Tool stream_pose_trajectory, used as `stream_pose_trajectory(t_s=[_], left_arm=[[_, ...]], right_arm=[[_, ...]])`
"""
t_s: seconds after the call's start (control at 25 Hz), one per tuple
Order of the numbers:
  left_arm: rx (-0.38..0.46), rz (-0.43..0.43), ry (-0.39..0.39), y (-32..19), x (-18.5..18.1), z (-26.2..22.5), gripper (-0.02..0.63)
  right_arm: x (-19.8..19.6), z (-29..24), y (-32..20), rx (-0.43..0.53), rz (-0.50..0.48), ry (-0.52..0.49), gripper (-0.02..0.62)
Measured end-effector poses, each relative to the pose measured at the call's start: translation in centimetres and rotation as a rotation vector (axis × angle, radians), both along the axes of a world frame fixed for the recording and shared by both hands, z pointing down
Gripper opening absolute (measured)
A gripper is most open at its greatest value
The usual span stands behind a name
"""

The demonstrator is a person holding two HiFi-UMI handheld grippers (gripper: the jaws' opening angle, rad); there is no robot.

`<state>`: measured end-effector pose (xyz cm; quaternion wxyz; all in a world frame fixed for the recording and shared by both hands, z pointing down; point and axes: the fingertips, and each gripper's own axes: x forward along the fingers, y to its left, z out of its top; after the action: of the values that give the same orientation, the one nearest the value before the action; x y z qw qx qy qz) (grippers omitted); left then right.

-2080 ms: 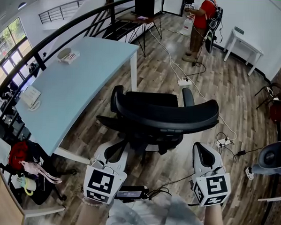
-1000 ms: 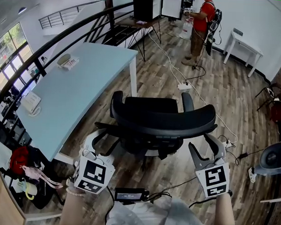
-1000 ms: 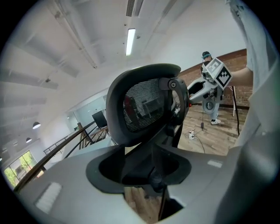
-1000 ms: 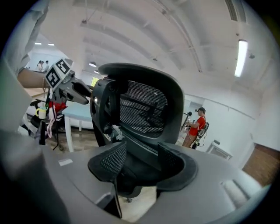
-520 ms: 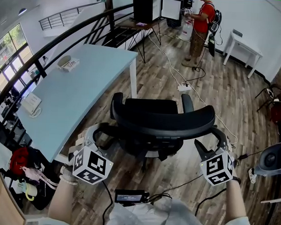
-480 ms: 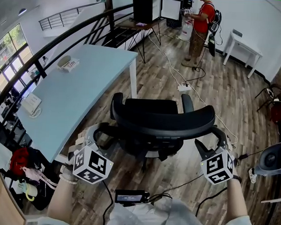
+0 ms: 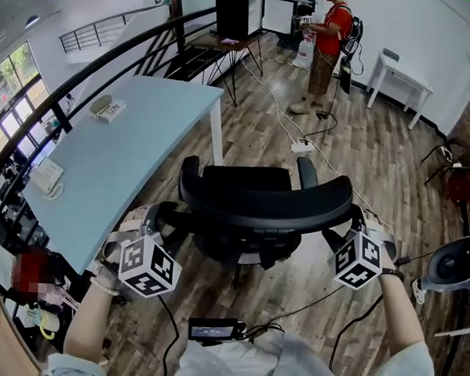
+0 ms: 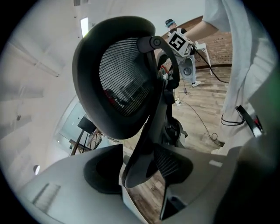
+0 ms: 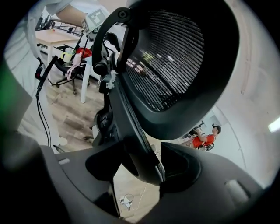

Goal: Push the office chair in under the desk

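A black mesh-backed office chair (image 7: 265,204) stands on the wood floor, to the right of the pale blue desk (image 7: 103,153) and outside it. My left gripper (image 7: 151,218) sits at the left end of the backrest and my right gripper (image 7: 355,225) at the right end. In the left gripper view the backrest's rim (image 8: 144,144) runs between the jaws of the left gripper (image 8: 140,168). The right gripper view shows the same for the right gripper (image 9: 142,164) and the mesh back (image 9: 175,57). Both pairs of jaws have just been opening and stand wide around the rim.
A person in a red top (image 7: 325,39) stands at the far end. A power strip with cables (image 7: 302,145) lies on the floor beyond the chair. A round grey appliance (image 7: 455,265) is at the right, a cluttered chair (image 7: 33,291) at the lower left, a phone (image 7: 47,173) on the desk.
Both grippers have rolled onto their sides and moved out from behind the chair to the two ends of the backrest, sinking a little. The chair has hardly moved.
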<state>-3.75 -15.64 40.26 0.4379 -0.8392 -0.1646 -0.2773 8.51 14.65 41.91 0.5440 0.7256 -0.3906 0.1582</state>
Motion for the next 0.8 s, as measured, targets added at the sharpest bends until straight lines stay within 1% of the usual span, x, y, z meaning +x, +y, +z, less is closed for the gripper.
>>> stream_pose_trajectory(t_s=[0.12, 0.28, 0.48, 0.64, 0.8], left_arm=[[0.03, 0.022, -0.019, 0.1, 0.1, 0.2, 0.195], [0.083, 0.056, -0.048, 0.5, 0.3, 1.0, 0.195], [0.114, 0.066, -0.08, 0.4, 1.1, 2.4, 0.194], [0.132, 0.065, -0.083, 0.2, 1.6, 3.1, 0.193], [0.146, 0.078, -0.069, 0.2, 1.7, 3.2, 0.193]], right_arm=[[0.3, 0.4, -0.1, -0.035, -0.021, -0.008, 0.262], [0.8, 1.2, 0.2, -0.058, -0.024, -0.02, 0.263], [1.4, 1.7, 0.2, -0.075, -0.029, -0.01, 0.262], [1.6, 1.7, 0.0, -0.084, -0.037, 0.013, 0.262], [1.9, 1.7, -0.1, -0.093, -0.044, 0.045, 0.259]])
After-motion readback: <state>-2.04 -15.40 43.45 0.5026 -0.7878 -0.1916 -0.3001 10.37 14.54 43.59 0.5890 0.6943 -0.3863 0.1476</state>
